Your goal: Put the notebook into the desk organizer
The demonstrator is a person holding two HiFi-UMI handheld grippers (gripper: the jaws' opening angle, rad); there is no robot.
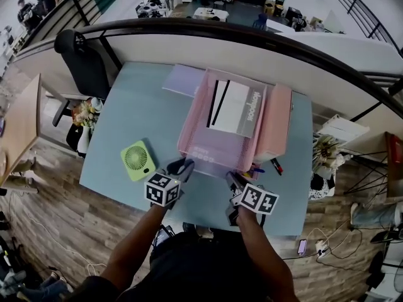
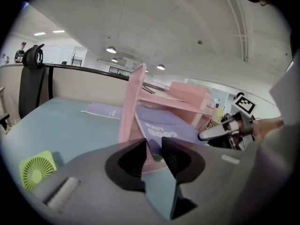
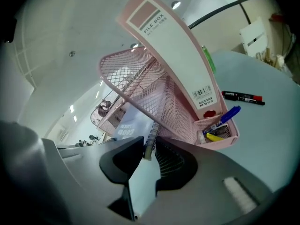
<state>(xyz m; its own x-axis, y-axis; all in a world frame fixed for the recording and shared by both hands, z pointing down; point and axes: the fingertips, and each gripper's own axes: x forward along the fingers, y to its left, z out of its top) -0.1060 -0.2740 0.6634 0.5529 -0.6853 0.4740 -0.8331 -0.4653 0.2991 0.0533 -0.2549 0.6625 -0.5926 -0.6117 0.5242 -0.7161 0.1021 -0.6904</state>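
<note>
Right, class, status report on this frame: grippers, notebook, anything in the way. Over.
Right gripper shut on spiral notebook at its binding; left gripper pinching its near corner. Notebook partly inside desk organizer, lower tray. No blockage seen.

**Left gripper** (image 2: 153, 148) and **right gripper** (image 3: 151, 146): grey moulded bodies with black ribbed pads (image 2: 132, 161). Behind each set of tongs sits a cube (image 1: 163, 190) bearing black-and-white square markers. The person wears dark clothing.

Past the fingers of the right gripper (image 3: 149, 146), mesh of the desk organizer (image 3: 164, 95) veils most of the notebook (image 3: 132, 124); whether the left gripper (image 2: 153, 148) touches its corner, I can't tell.
</note>
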